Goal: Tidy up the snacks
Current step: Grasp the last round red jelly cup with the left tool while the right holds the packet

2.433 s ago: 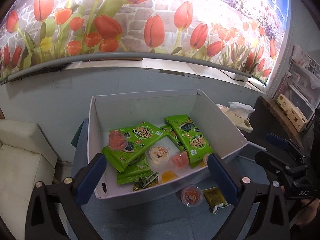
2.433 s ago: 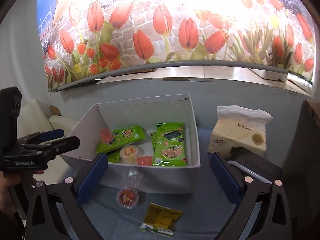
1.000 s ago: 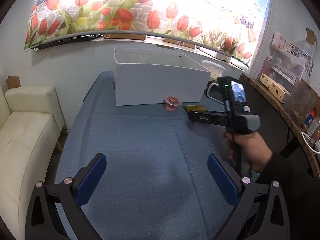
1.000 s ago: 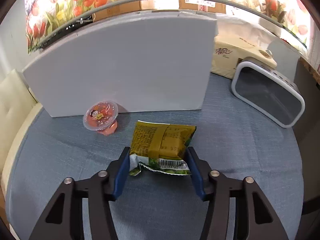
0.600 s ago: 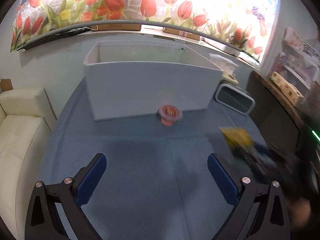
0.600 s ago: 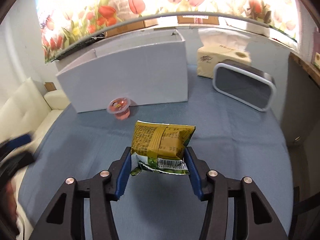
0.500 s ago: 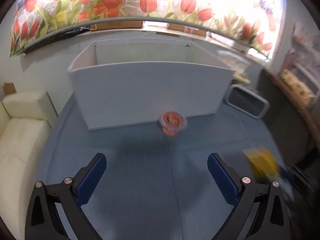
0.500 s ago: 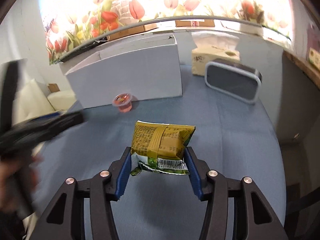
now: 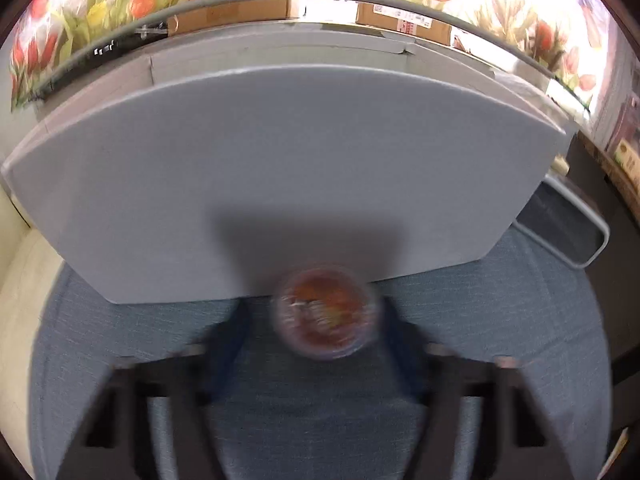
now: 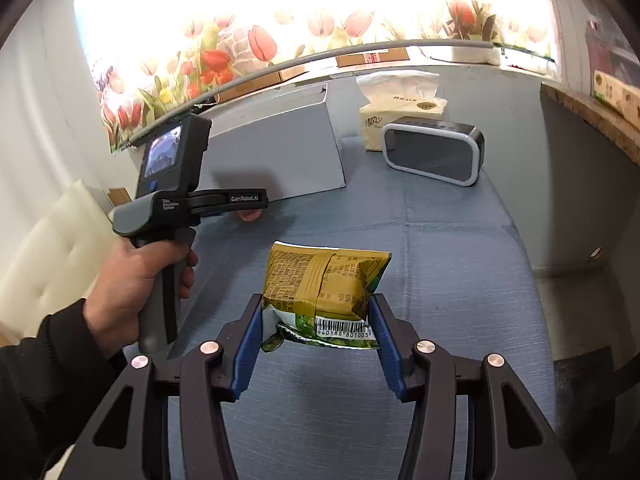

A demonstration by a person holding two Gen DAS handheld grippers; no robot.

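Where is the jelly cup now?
In the left wrist view, the jelly cup sits on the blue cloth, beside the white box.

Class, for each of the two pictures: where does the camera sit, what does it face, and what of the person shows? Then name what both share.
Left wrist: on the left claw, facing the white box; its blurred jaws are closing around the jelly cup.
Right wrist: on the right claw, which grips the yellow snack packet; the left hand shows.
Shared: white box, jelly cup, blue tablecloth, grey speaker.
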